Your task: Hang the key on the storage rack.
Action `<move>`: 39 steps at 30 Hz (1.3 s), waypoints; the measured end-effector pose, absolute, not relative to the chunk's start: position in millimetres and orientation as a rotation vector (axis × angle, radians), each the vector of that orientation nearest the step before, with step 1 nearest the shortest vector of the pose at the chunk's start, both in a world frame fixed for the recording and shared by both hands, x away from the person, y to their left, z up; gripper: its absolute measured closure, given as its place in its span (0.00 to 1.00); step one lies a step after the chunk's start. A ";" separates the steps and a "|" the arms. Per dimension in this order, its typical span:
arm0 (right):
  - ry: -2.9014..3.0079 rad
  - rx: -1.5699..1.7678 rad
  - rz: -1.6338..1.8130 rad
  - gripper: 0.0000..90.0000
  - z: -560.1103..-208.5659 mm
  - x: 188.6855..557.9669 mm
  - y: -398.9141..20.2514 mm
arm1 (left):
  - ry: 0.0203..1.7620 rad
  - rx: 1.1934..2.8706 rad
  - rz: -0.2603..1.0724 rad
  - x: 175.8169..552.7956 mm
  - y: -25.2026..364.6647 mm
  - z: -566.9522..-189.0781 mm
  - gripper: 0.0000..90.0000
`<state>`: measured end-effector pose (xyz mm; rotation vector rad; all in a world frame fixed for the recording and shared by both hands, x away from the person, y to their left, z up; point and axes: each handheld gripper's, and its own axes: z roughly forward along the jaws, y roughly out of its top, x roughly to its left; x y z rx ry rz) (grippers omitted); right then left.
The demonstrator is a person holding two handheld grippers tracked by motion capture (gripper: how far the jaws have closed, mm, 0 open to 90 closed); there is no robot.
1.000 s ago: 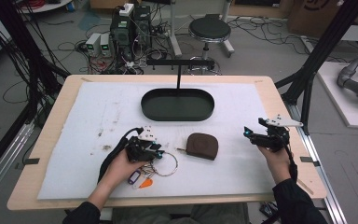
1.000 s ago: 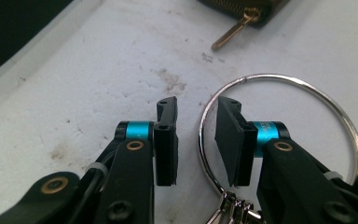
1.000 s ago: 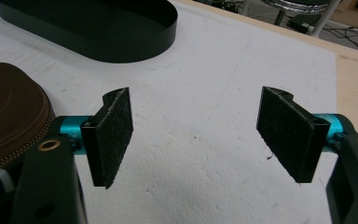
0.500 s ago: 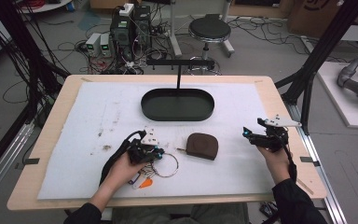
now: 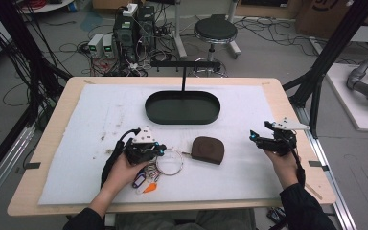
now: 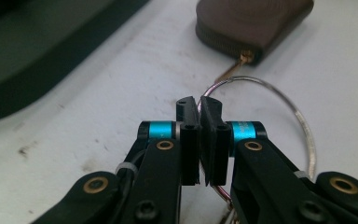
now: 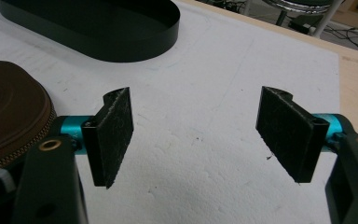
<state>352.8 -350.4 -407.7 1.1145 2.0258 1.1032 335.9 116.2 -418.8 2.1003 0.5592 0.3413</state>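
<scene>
**High view: left jaws pinched on the wire key ring, right jaws spread and idle**

High view, from left to right: the left gripper sits toward the near edge of the white mat, left of centre, with the tagged keys bunched just nearer the person beside the hand. Its jaws have just been closing, and the left gripper view shows them pressed together on the thin wire key ring, the wire passing between the pads. That ring lies flat on the mat, its far arc almost touching the zip pull of the brown pouch, which rests just right of it near the mat's middle. Behind both, toward the far edge, stands the black oval tray. Well apart, near the right edge, the right gripper hangs with jaws spread wide over bare mat and nothing between them.

The ring looks light, stiff and springy, and smooth enough to slip or swivel in a narrow pinch; the keys will likely dangle and swing. Gripping the wire close to the keys seems steadiest, though how firmly the pads bite is hard to tell here.
</scene>
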 end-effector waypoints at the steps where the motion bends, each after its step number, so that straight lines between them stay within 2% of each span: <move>1: 2.026 1.114 1.103 0.31 -407.7 352.8 -350.4 | 0.559 2.100 0.341 335.9 116.2 -418.8 0.96; 5: 2.023 1.117 1.105 0.31 -407.5 352.6 -351.0 | 0.524 2.031 0.379 329.3 122.0 -407.8 0.96; 10: 2.023 1.115 1.104 0.31 -407.2 352.3 -350.9 | 0.463 2.022 0.415 319.5 120.3 -402.4 0.96; 28: 2.031 1.114 1.107 0.31 -407.9 352.9 -350.1 | 0.387 1.984 0.249 310.8 122.5 -403.4 0.93; 39: 2.033 1.112 1.109 0.31 -408.5 353.6 -350.0 | 0.393 2.018 0.225 313.9 121.8 -408.5 0.93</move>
